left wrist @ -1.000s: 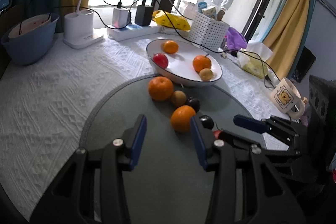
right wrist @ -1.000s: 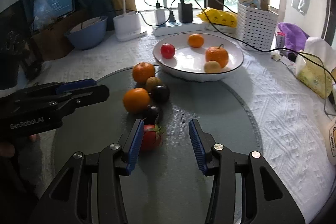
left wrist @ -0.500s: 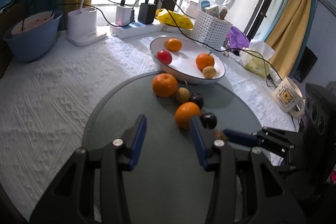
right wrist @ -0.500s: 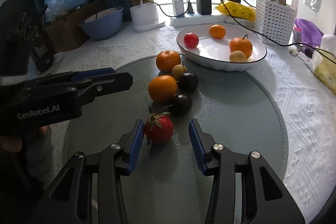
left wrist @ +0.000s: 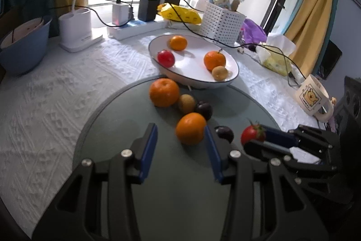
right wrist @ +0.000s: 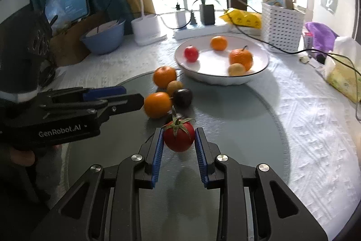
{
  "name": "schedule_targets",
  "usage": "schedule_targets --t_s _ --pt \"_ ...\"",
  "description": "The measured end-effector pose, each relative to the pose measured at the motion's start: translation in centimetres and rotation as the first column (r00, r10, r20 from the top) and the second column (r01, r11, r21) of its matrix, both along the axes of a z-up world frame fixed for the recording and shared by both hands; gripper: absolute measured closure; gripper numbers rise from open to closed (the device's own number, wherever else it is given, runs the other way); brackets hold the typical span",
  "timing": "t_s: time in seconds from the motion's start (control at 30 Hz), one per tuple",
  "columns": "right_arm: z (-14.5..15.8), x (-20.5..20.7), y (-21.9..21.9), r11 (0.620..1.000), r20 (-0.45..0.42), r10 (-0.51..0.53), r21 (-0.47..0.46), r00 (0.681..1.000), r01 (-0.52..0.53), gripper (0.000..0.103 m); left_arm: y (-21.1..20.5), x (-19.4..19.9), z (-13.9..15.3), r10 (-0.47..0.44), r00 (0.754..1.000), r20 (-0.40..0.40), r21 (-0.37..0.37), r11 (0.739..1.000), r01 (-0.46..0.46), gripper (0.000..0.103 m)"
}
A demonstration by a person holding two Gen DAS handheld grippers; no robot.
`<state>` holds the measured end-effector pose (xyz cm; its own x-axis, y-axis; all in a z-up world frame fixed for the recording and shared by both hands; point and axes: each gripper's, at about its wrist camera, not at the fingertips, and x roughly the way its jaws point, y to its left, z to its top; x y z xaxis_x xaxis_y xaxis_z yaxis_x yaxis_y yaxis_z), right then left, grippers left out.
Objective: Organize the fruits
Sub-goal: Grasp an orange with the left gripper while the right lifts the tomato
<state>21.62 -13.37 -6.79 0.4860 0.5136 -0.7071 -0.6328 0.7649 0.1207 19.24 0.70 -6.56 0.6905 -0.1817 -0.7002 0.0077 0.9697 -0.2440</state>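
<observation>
My right gripper (right wrist: 179, 139) is shut on a red tomato (right wrist: 179, 138) with a green stem and holds it just above the grey round mat (right wrist: 237, 128); it also shows in the left wrist view (left wrist: 251, 136). My left gripper (left wrist: 180, 143) is open and empty, with an orange (left wrist: 190, 131) between its fingertips. On the mat lie another orange (left wrist: 164, 92), a kiwi (left wrist: 186, 103) and two dark plums (left wrist: 203, 110). A white bowl (left wrist: 232, 62) holds two oranges, a red fruit and a small yellow fruit.
A mug (left wrist: 312, 97) stands at the right of the mat. A white perforated basket (left wrist: 221, 20), a power strip with chargers (left wrist: 135, 24), a lamp base (left wrist: 75, 29) and a blue bowl (left wrist: 22, 46) line the back. Cables cross above the white bowl.
My right gripper closed on the tomato and lifted it slightly off the mat. My left gripper moved closer to the near orange and stayed open.
</observation>
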Motion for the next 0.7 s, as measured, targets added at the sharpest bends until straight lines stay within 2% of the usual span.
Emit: schedule_targets --t_s 0.33,0.4,0.47,0.53,0.7 --pt "0.2 2.0 -1.9 0.999 0.018 -0.046 0.001 0.999 0.046 0.073 -1.1 2.3 -1.5 -0.047 0.998 -0.052 -0.001 0.999 0.047 0.059" --pt "0.3 2.4 -2.1 0.999 0.021 -0.054 0.003 0.998 0.054 0.073 -1.3 2.6 -1.7 -0.058 0.997 -0.055 -0.004 0.998 0.058 0.061" --pt "0.4 2.7 -2.2 0.998 0.024 -0.06 0.004 0.998 0.06 0.073 -1.5 2.8 -1.7 -0.08 0.996 -0.05 -0.006 0.997 0.079 0.069" --pt "0.4 3.1 -2.2 0.998 0.025 -0.07 0.004 0.997 0.07 0.073 -1.6 3.0 -1.6 -0.087 0.995 -0.049 0.012 0.996 0.088 0.07" --pt "0.5 3.6 -2.3 0.997 0.035 -0.079 0.004 0.996 0.079 0.073 -1.3 2.9 -1.5 -0.096 0.994 -0.059 -0.011 0.995 0.096 0.07"
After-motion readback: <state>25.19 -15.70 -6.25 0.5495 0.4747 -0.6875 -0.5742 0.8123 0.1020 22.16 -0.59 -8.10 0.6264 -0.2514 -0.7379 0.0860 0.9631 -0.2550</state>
